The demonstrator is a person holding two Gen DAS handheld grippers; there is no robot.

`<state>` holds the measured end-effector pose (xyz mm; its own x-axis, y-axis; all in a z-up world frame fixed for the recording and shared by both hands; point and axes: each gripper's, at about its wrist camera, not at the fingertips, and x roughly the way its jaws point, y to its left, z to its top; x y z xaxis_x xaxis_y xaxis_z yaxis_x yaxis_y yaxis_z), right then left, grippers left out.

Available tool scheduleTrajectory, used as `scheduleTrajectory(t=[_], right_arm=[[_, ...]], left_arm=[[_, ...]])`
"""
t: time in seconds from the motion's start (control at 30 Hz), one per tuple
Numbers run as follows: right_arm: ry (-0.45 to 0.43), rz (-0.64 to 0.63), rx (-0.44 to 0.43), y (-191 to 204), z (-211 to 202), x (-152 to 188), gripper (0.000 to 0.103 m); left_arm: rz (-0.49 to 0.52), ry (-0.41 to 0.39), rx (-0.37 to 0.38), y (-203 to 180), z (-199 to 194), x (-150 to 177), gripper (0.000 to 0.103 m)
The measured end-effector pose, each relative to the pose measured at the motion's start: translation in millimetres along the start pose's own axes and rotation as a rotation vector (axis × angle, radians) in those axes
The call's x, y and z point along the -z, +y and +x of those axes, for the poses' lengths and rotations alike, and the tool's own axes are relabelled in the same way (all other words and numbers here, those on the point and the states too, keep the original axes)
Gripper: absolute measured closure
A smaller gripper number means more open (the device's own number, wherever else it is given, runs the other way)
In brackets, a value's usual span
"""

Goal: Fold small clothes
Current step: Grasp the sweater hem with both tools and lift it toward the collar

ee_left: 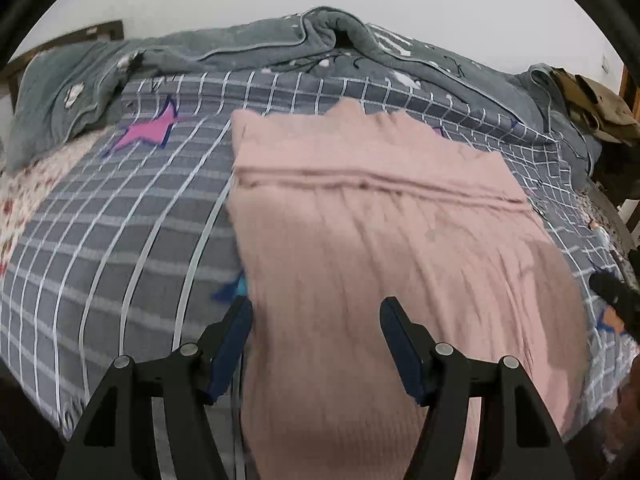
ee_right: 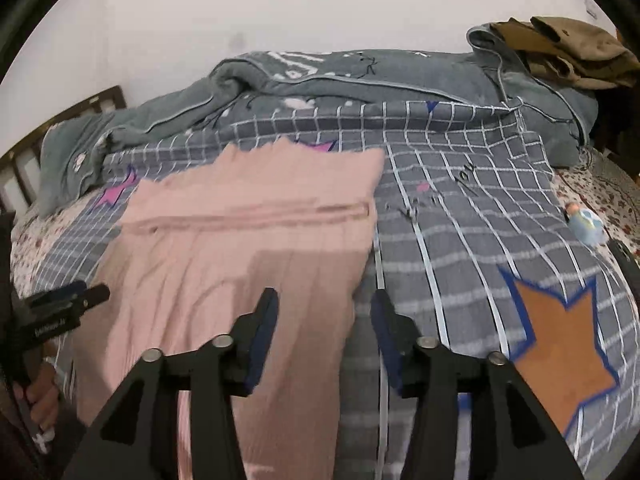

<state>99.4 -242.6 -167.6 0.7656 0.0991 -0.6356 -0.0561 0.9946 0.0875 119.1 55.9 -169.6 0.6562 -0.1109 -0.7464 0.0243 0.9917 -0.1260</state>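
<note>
Two hand-held grippers hang over a bed spread with a grey checked cover printed with stars, and on that cover lies the task's thing, a pink ribbed knit garment, flat, with one fold already laid across its far part so that a doubled edge runs crosswise. Its long axis runs away from the person, from the near edge of the bed toward the rumpled grey-green blanket heaped along the wall. Seen from the left wrist, the garment fills the centre and right, and its left border falls just inside the left finger; seen from the right wrist, the same garment sits left and centre, its right border passing between the fingers. So each hand stands over its own long side of the cloth, neither plainly nearer, and I judge the coming move to turn on taking the near hem at both corners. The left hand-held gripper is released, jaws well apart above the knit, pads pressing nothing. The right hand-held gripper is likewise released, somewhat narrower, holding nothing. A brown garment lies apart at the far right corner, and a small pale blue toy rests near the bed's right edge.
</note>
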Motion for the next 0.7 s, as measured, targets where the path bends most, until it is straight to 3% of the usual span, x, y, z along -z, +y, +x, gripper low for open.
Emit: scheduleTrajectory(t=[0.17, 0.33, 0.6, 0.7], right_arm=[[0.053, 0.016, -0.041, -5.6, -17.6, 32.2, 0.049], [0.086, 0.036, -0.079, -9.5, -29.1, 60.1, 0.048], [0.156, 0.027, -0.135, -0.9, -17.6, 89.6, 0.048], [0.176, 0.014, -0.146, 4.3, -10.8, 99.1, 0.049]], left_arm=[[-0.022, 0.034, 0.032, 4.7, -21.4, 29.7, 0.039], [-0.046, 0.038, 0.017, 21.7, -35.2, 55.2, 0.024], [-0.068, 0.092, 0.091, 34.9, -27.8, 83.0, 0.024], [-0.041, 0.096, 0.073, 28.7, -19.7, 88.9, 0.026]])
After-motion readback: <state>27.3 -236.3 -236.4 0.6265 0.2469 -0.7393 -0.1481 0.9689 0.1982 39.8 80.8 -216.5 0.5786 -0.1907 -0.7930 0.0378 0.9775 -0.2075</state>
